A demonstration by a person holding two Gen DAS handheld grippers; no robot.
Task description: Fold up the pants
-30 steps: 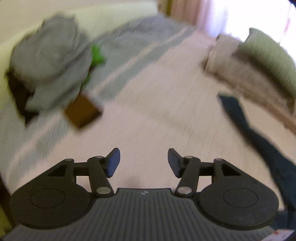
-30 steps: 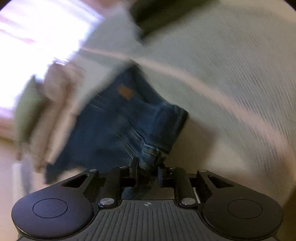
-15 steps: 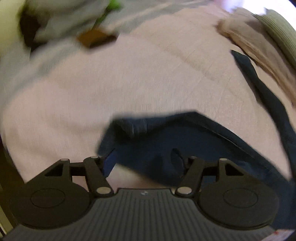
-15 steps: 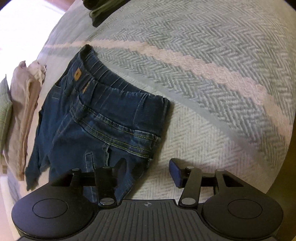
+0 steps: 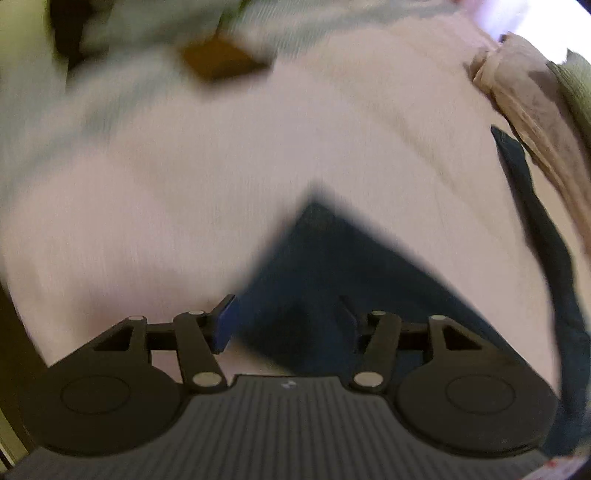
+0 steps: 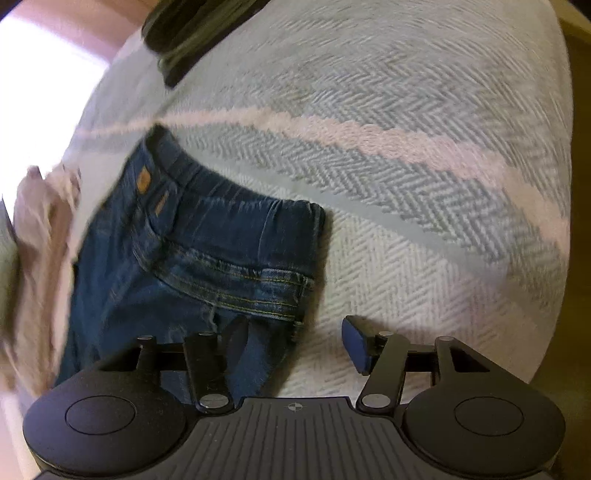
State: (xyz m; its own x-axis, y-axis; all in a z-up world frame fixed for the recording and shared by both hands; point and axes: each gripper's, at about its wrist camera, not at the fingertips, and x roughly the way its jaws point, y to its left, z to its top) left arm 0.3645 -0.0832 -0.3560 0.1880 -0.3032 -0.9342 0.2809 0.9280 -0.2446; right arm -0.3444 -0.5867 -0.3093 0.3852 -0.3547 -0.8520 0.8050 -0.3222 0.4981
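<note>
Dark blue jeans (image 6: 207, 251) lie flat on the herringbone bed cover (image 6: 424, 184), waistband toward the far side. My right gripper (image 6: 293, 332) hovers over the near waist corner. Its jaws are opening, and its left finger overlaps the denim without pressing it. In the left wrist view a pointed end of the jeans (image 5: 332, 258) lies on the pale cover, with another dark strip of them (image 5: 535, 221) running along the right. My left gripper (image 5: 286, 310) points steeply down over that end. Its jaws are closing with the denim between them, not pinched.
A folded beige garment (image 5: 524, 96) and an olive one (image 5: 576, 85) lie at the right. A brown item (image 5: 221, 59) and blurred grey clothes sit at the far left. In the right wrist view a dark garment (image 6: 184, 33) lies at the top and beige cloth (image 6: 40, 229) at the left.
The right gripper has let go of the jeans' waist corner and opened wide. The left gripper has come down over the cover until the jeans' end lies between its fingers.
</note>
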